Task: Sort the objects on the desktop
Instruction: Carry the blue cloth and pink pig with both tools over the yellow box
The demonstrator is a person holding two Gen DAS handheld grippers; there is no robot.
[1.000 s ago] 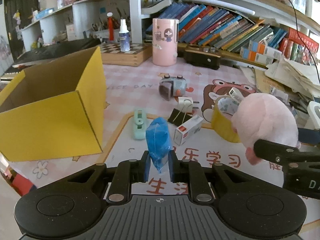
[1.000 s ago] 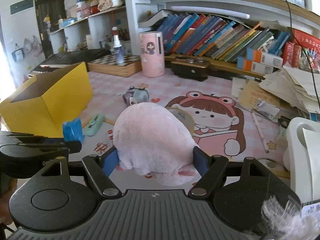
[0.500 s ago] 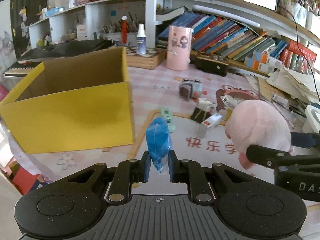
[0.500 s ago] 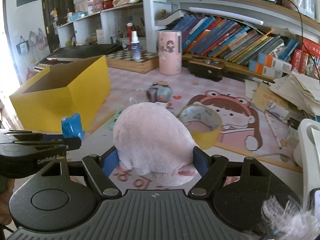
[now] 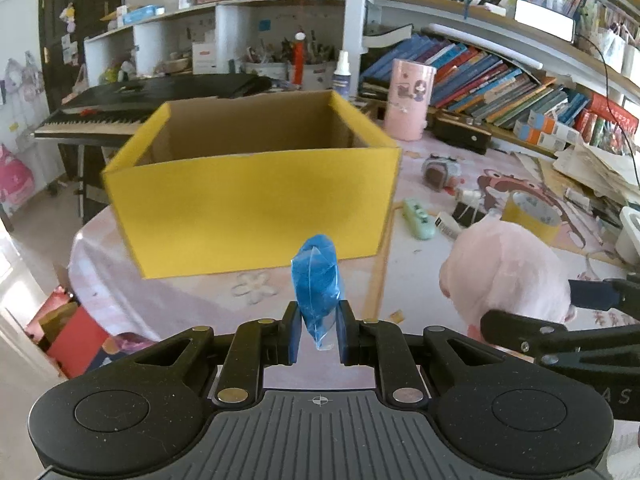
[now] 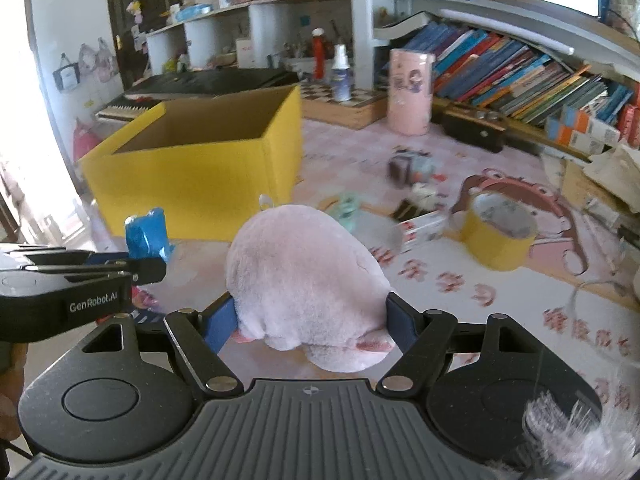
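My left gripper is shut on a small blue crinkled packet and holds it in the air in front of the open yellow cardboard box. My right gripper is shut on a pink plush toy, held above the pink desk mat to the right of the box. The left gripper with the blue packet shows at the left of the right wrist view. The plush shows at the right of the left wrist view.
On the mat lie a yellow tape roll, a mint green stapler, a small white box, a black binder clip and a small toy camera. A pink cylinder, books and papers stand behind.
Both grippers have swung left toward the yellow box, carrying the blue packet and the plush. The box now fills the middle of the left wrist view.
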